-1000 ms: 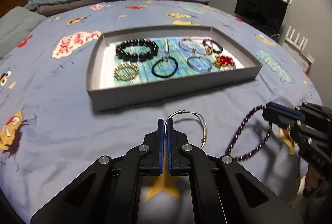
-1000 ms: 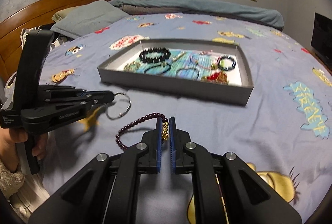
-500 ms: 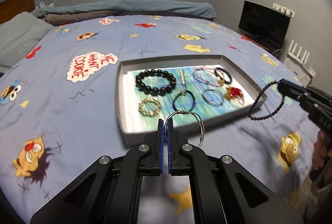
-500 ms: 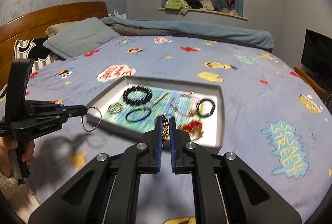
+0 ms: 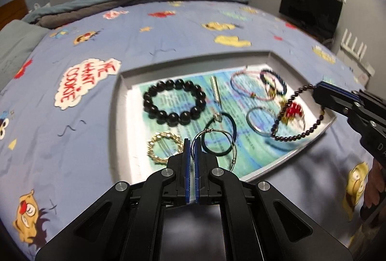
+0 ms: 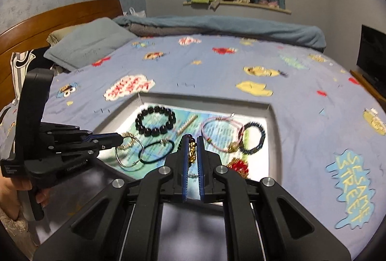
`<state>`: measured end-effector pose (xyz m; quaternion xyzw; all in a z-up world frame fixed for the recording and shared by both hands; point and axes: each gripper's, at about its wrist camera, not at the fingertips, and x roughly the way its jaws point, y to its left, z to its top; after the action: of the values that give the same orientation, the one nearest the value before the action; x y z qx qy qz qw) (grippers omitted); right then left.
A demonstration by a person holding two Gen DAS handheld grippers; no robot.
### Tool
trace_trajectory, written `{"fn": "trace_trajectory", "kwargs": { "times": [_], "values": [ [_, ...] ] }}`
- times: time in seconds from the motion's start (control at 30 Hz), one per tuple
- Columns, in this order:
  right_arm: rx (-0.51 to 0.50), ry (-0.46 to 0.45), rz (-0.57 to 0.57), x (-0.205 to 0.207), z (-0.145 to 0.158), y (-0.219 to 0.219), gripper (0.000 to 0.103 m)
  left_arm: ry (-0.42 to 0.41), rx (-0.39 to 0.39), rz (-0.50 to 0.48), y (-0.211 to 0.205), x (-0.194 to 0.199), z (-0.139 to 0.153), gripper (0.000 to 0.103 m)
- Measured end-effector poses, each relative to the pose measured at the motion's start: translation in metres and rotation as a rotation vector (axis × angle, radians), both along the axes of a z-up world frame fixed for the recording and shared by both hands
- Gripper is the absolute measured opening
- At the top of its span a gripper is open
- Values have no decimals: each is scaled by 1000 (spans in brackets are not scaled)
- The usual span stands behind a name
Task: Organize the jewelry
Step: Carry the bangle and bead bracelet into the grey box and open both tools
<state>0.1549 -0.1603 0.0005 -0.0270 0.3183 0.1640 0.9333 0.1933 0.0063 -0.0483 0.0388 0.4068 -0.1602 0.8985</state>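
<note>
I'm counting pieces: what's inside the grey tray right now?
Lying in the grey tray: black bead bracelet, gold chain bracelet, black hair tie, silver bar, several bangles, red charm. The grippers cover its near edge.

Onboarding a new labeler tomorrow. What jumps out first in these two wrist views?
First, the grey tray in the middle of the cartoon-print bedspread, laid out with jewelry, the chunky black bead bracelet at its left. Then the two loads held over it: the left gripper pinches a thin silver bangle, and the right gripper dangles a dark red bead strand over the tray's right end.
</note>
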Motion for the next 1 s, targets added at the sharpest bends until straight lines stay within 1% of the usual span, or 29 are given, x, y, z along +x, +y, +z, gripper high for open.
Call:
{"fn": "trace_trajectory", "kwargs": {
  "times": [0.17, 0.47, 0.7, 0.93, 1.0],
  "values": [
    [-8, 51, -21, 12, -19, -4, 6, 11, -1, -3, -2, 2, -10, 3],
    [6, 125, -20, 25, -40, -2, 6, 39, -4, 15, -6, 11, -18, 4],
    [-4, 136, -35, 29, -46, -3, 7, 31, 20, 13, -9, 11, -17, 4],
    [-19, 144, -41, 31, -49, -2, 7, 29, 15, 22, -7, 9, -16, 4],
    [-25, 142, -46, 31, -49, -3, 7, 22, 19, 24, -7, 8, -16, 6]
  ]
}}
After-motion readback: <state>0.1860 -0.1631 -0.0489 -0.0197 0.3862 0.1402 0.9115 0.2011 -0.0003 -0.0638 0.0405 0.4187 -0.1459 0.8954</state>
